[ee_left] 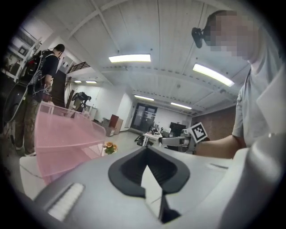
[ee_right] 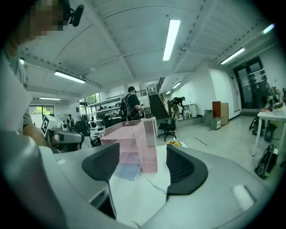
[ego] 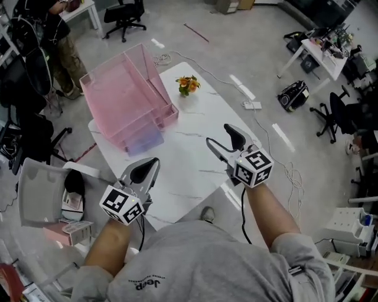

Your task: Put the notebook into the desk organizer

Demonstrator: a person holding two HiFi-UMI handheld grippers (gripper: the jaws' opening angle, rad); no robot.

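Nearest, over the near edge of the table (ego: 190, 168), the left gripper (ego: 144, 171) has its jaws pressed together on nothing, while the right gripper (ego: 219, 136) has empty jaws spread wide. Farther off, at the far left corner, the pale blue notebook (ego: 145, 142) lies in the bottom tier of the pink desk organizer (ego: 121, 97), partly sticking out.

A small bunch of orange flowers (ego: 188, 84) stands near the far end of the white table (ego: 195, 171). On the grey floor (ego: 236, 35) beyond lie a white power strip (ego: 252, 105) and a black bag (ego: 293, 94). A black office chair (ego: 125, 17) stands further off.
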